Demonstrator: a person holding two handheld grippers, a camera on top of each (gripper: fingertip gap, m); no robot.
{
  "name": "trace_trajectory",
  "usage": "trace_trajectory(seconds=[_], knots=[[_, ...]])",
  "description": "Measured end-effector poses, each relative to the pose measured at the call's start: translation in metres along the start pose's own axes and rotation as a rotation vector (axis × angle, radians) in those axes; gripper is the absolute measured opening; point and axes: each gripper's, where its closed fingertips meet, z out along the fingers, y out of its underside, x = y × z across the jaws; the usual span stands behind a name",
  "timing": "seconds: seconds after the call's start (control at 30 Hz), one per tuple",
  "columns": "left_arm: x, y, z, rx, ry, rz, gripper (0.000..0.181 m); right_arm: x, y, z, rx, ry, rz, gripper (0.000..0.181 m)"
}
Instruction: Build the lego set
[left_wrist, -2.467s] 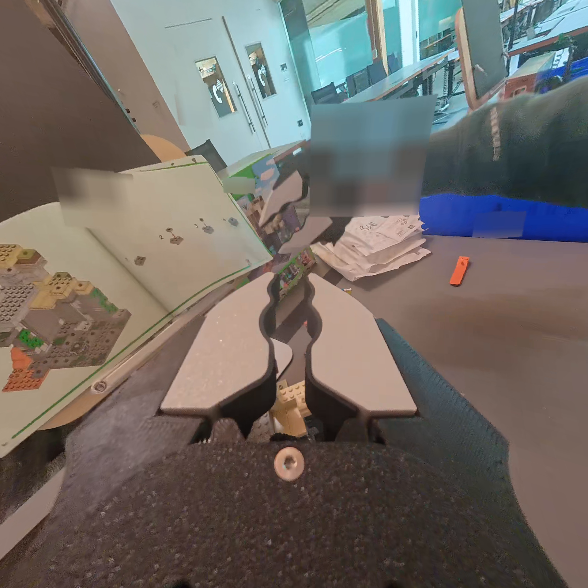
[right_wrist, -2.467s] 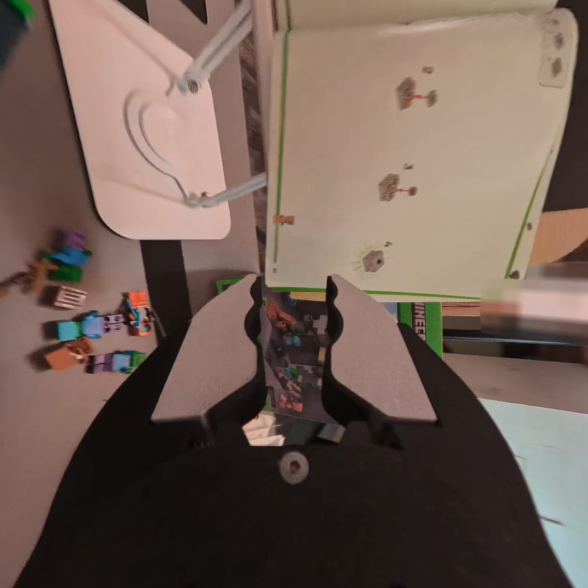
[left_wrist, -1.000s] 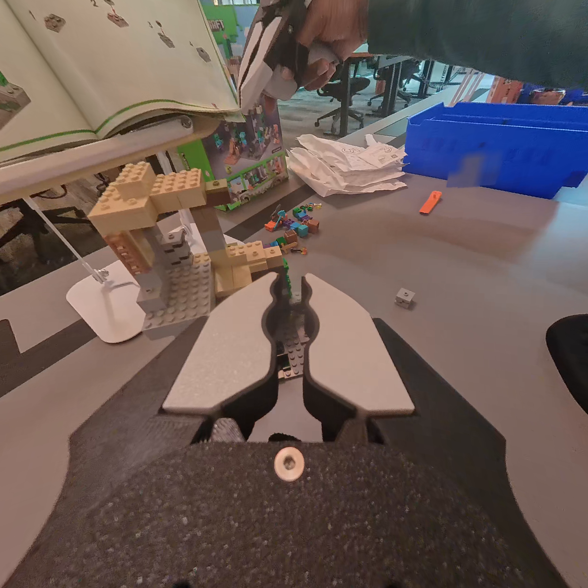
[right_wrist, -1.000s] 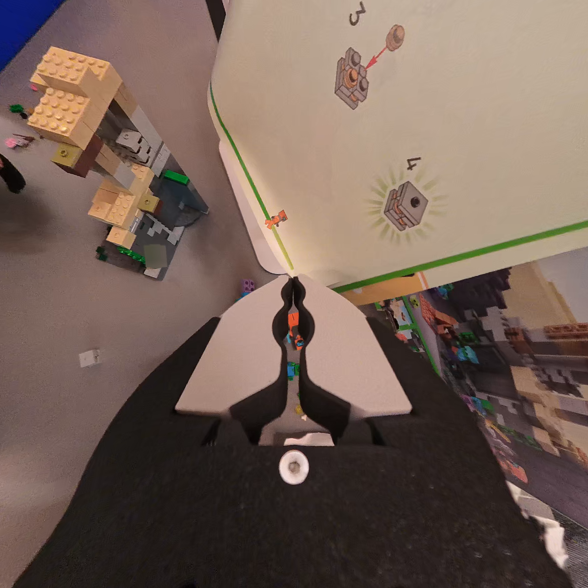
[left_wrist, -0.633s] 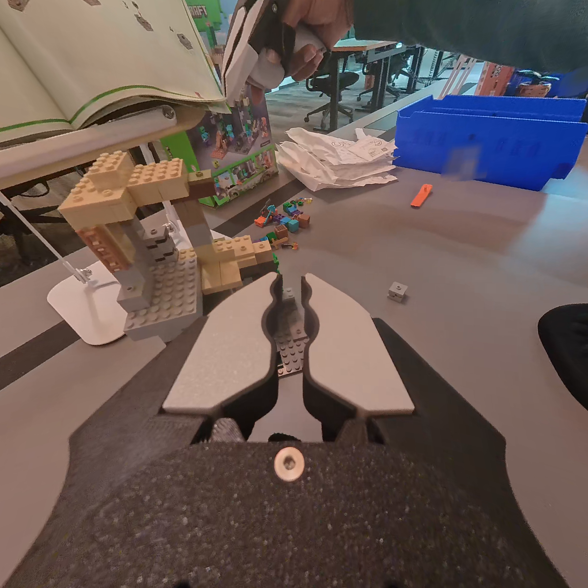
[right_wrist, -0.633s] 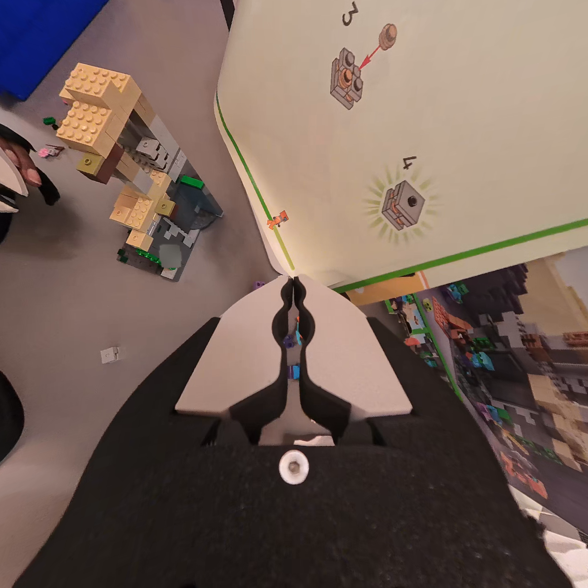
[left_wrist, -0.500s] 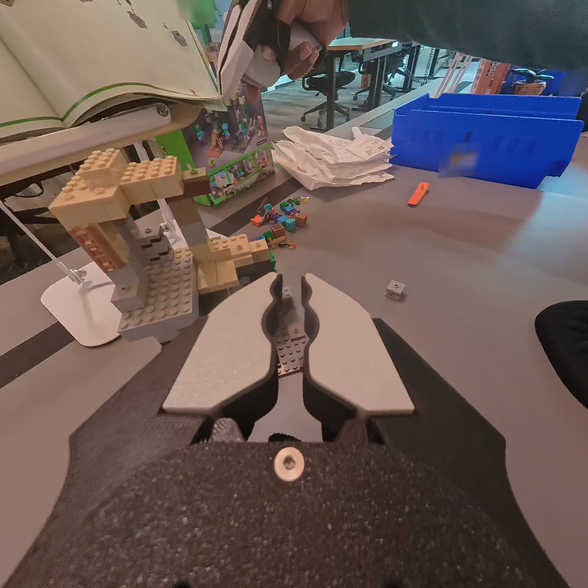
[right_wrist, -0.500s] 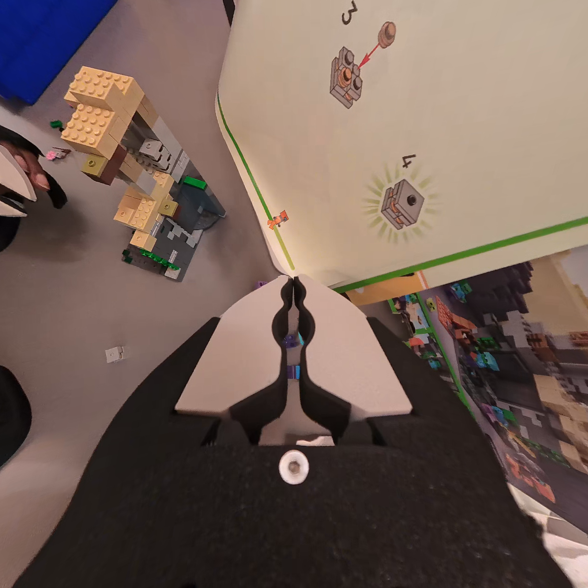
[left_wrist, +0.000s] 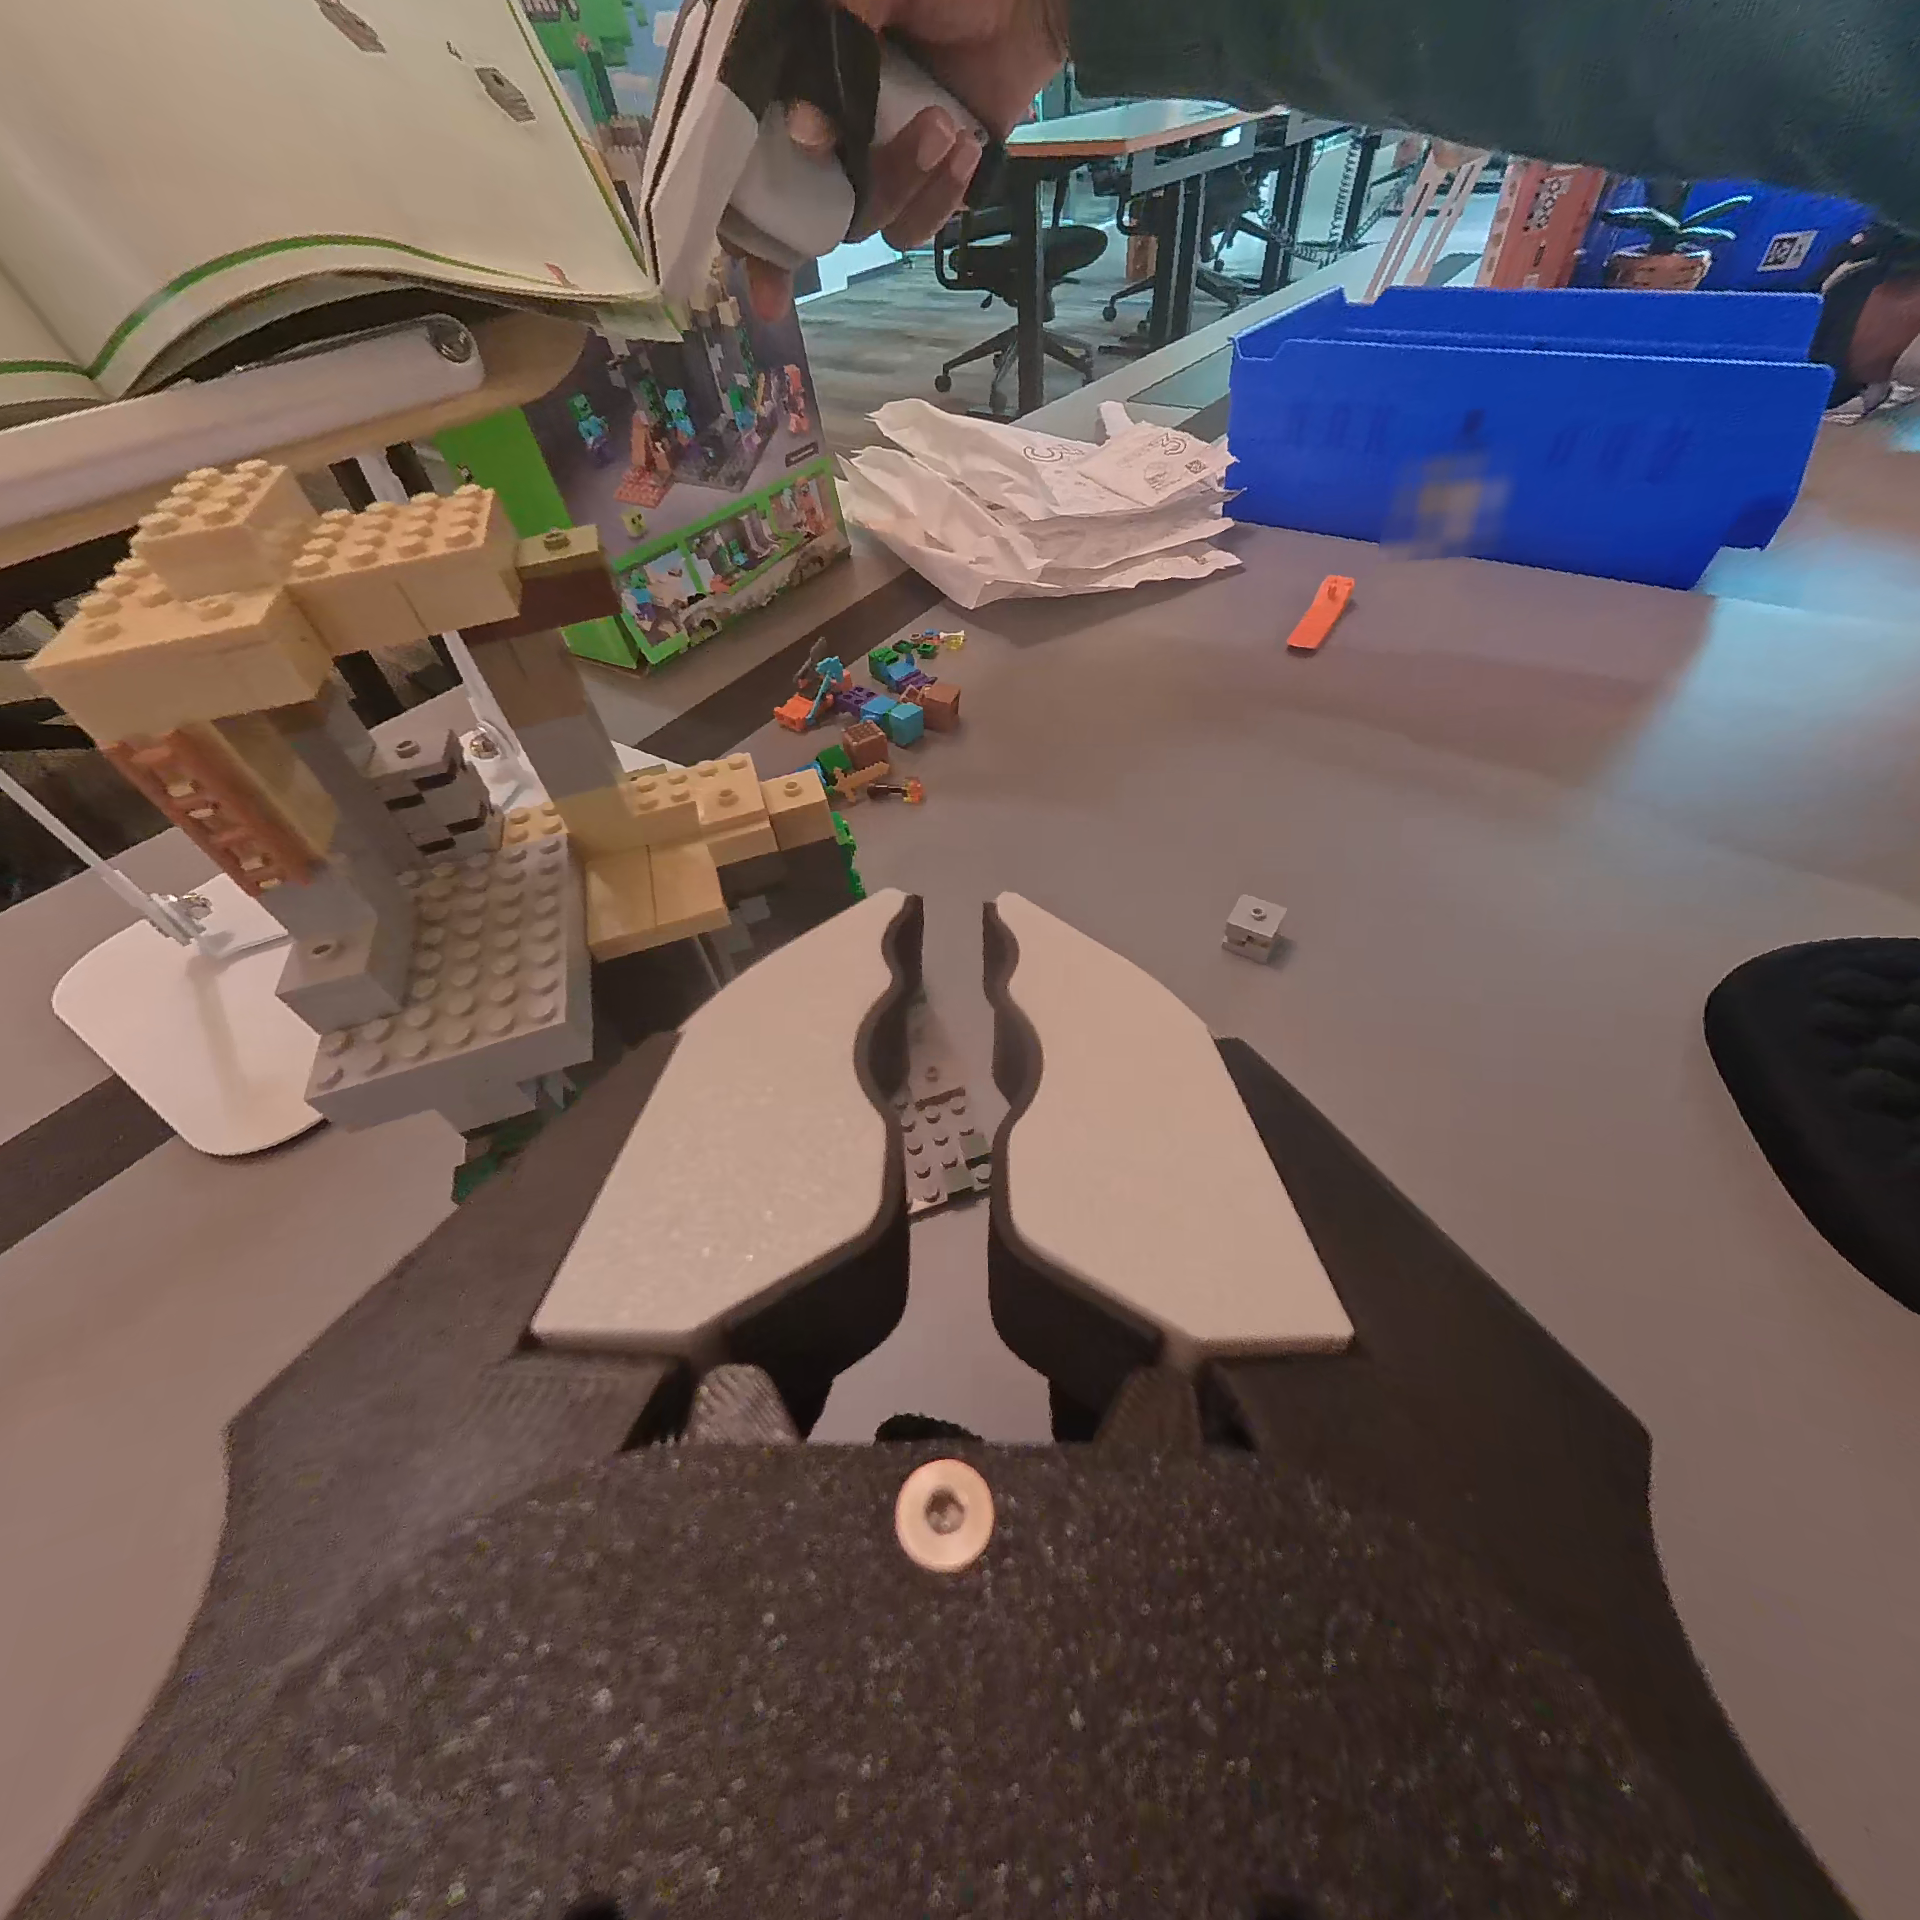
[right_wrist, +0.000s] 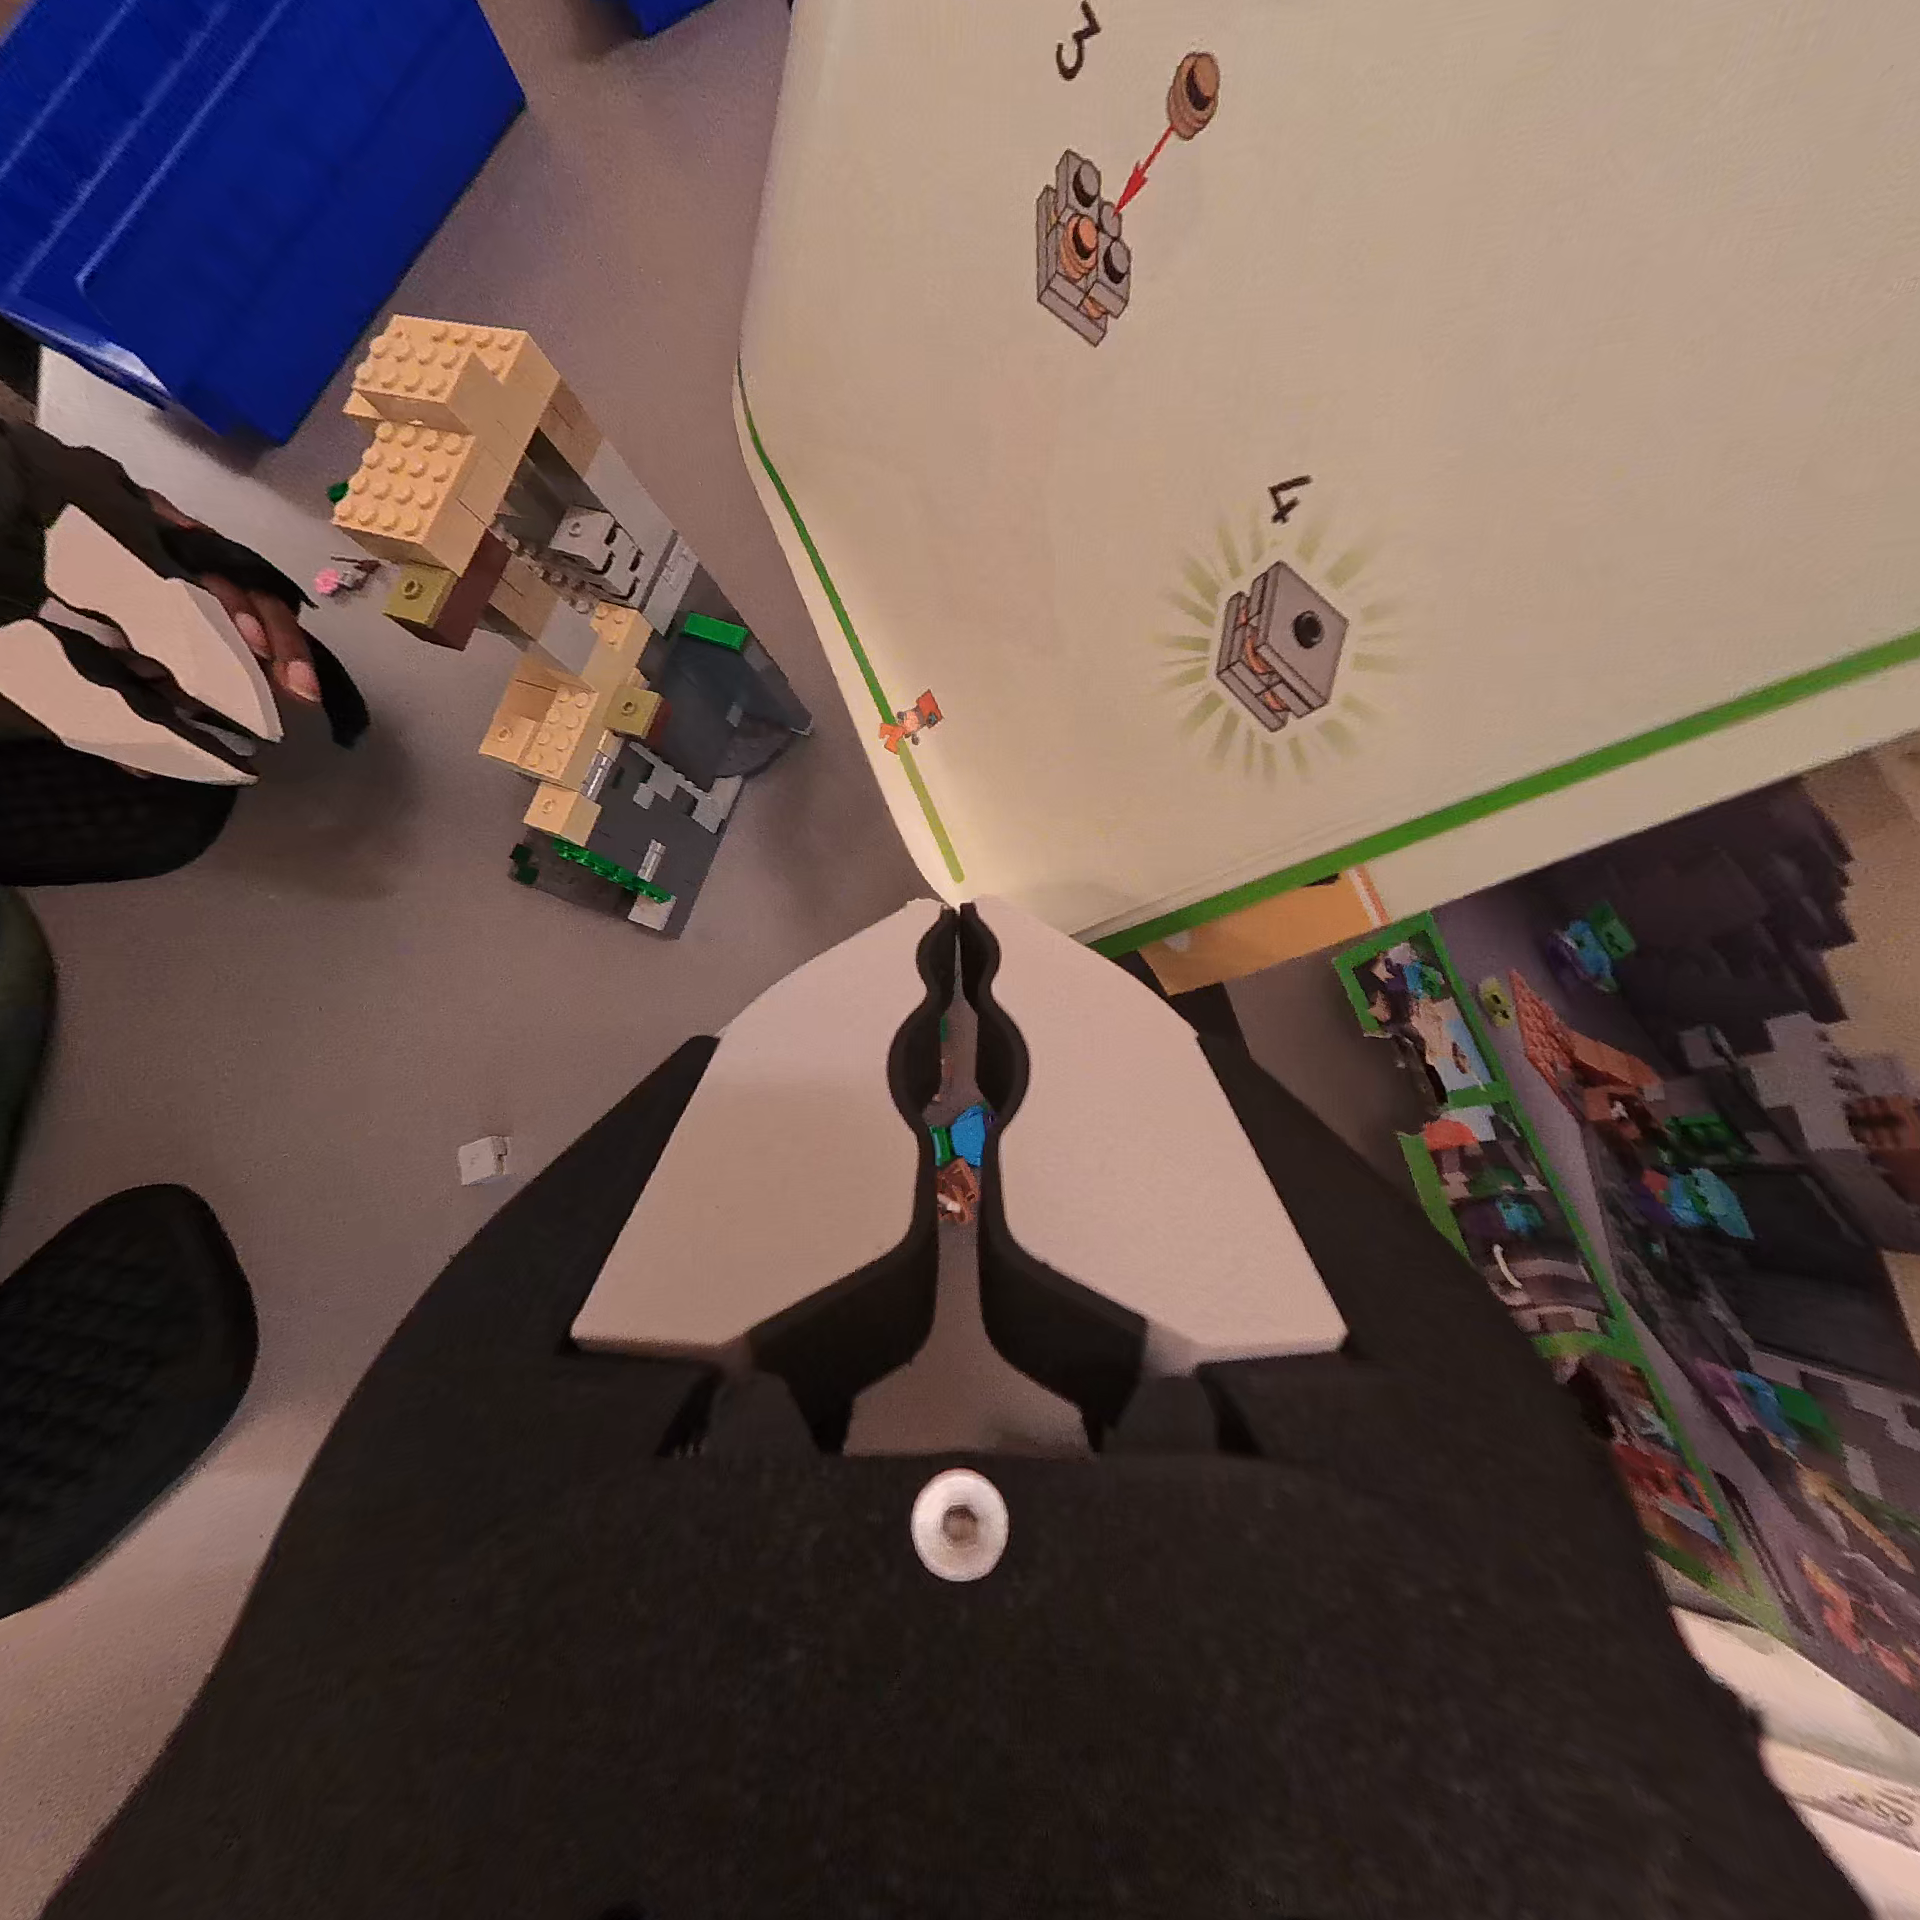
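Grey and matte, the table (left_wrist: 1351, 831) runs back to an open office of dark swivel chairs and long desks. On it, left of centre, stands the half-built tan and grey brick model (left_wrist: 395, 790) on its studded grey baseplate, with a tan overhang jutting from the top. The left tool (left_wrist: 951, 914) sits low over the table just right of the model, its pale fingers parted by a narrow gap with nothing between them; a dark grey studded plate shows on the table through that gap. One small grey cube-shaped brick (left_wrist: 1255, 927) lies alone to the right, well apart from the model. Farther back sits a scatter of small coloured bricks and figures (left_wrist: 883, 707), then the green-edged set box (left_wrist: 707, 499) standing upright, a heap of crumpled white paper bags (left_wrist: 1049, 509), a small orange flat tool (left_wrist: 1320, 613) and a blue plastic bin (left_wrist: 1507, 447).

An open cream instruction booklet (right_wrist: 1351, 416) rests on a white-footed stand (only the foot and thin wire legs show). The right tool (right_wrist: 958, 914), held high, has its tips pressed together beside the booklet's lower corner; whether they pinch the page I cannot tell.
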Motion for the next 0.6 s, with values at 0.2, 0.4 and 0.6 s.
trace_trajectory(seconds=[0.2, 0.4, 0.6], knots=[[0.0029, 0.0004, 0.0002, 0.001, 0.014, 0.002, 0.010, -0.0034, -0.0001, -0.0013, 0.006, -0.025, 0.022, 0.000], [0.0068, 0.0014, 0.0014, -0.002, 0.029, 0.006, 0.010, -0.0051, 0.0000, -0.0011, -0.011, -0.020, 0.014, 0.000], [0.0105, 0.0016, 0.0020, 0.001, 0.049, 0.006, 0.010, -0.0097, -0.0001, -0.0038, -0.071, -0.029, 0.006, 0.000]])
